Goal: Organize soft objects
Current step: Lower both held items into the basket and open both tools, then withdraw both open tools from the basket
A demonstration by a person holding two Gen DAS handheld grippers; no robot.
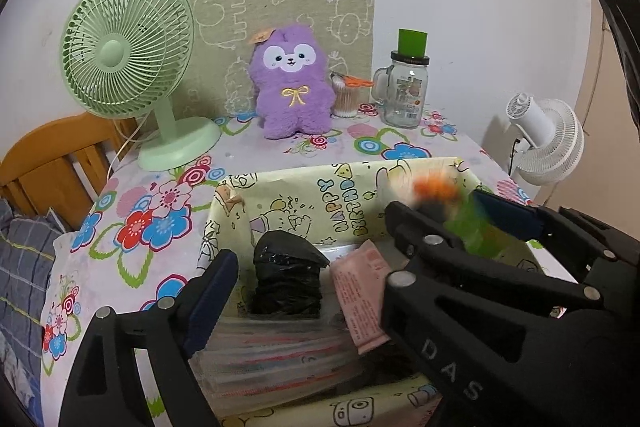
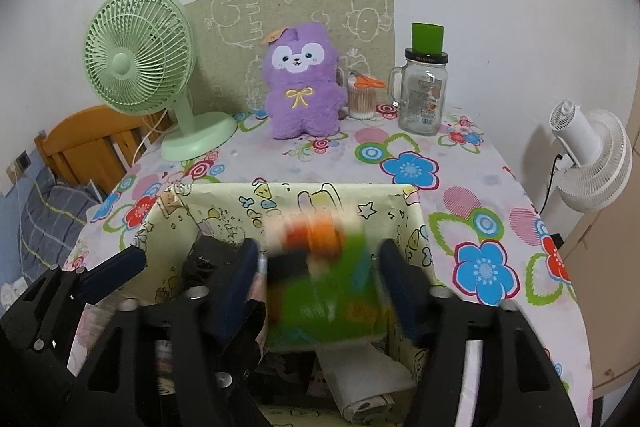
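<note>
Between my right gripper's [image 2: 320, 267] spread jaws hangs one blurred green and orange soft thing [image 2: 320, 279]; contact unclear. My left gripper [image 1: 316, 291] gapes wide, empty, above one crinkled black bag [image 1: 288, 275] and one pink packet [image 1: 360, 295]. Both lie in the one paper-lined box [image 1: 320, 187] below me. Beyond: one fluffy purple plush [image 1: 292, 83], two fans, one glass jar, on a flowered tablecloth [image 1: 160, 195].

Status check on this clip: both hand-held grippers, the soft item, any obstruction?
Left hand-held gripper open, empty, over box. Right hand-held gripper open around blurred green-orange item, pads clear. Black bag already in box; nothing blocking.
</note>
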